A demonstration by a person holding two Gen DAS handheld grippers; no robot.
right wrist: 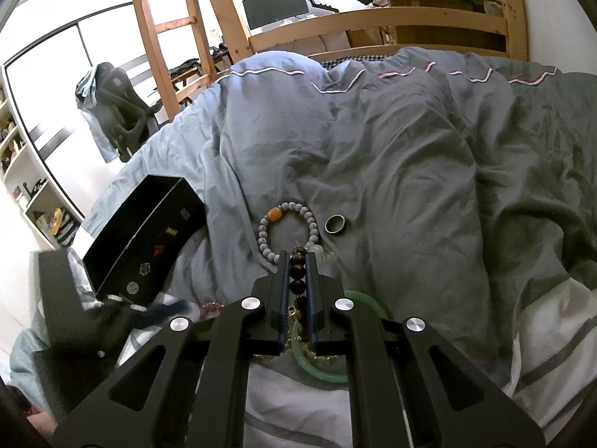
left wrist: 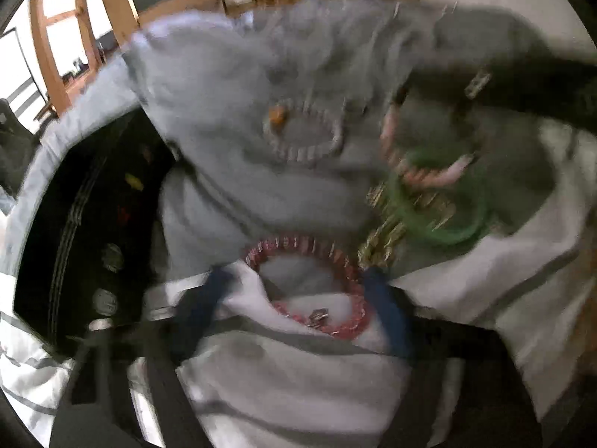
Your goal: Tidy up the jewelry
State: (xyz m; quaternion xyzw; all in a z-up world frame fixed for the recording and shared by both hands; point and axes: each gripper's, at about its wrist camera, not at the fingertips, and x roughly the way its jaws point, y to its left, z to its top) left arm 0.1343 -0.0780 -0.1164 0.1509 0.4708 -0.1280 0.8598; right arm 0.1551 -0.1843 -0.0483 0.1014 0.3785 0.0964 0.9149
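Note:
Jewelry lies on a grey duvet. In the blurred left wrist view my left gripper [left wrist: 298, 283] is open, its blue fingers on either side of a red beaded bracelet [left wrist: 317, 283]. Beyond lie a grey beaded bracelet with an orange bead [left wrist: 302, 130], a green bangle [left wrist: 440, 201], a gold chain [left wrist: 388, 235] and a pink bracelet [left wrist: 425, 164]. In the right wrist view my right gripper [right wrist: 297, 257] is shut on a dark brown bead bracelet [right wrist: 298, 280]. The grey bracelet [right wrist: 287, 231], a dark ring [right wrist: 335, 224] and the green bangle [right wrist: 321, 354] lie around it. The black box [right wrist: 145, 239] stands open at the left.
The black box also shows in the left wrist view [left wrist: 86, 224], close at the left. The duvet [right wrist: 410, 149] is rumpled, with a white striped sheet [right wrist: 552, 343] at the right. A wooden bed frame [right wrist: 373, 22], ladder and chair stand behind.

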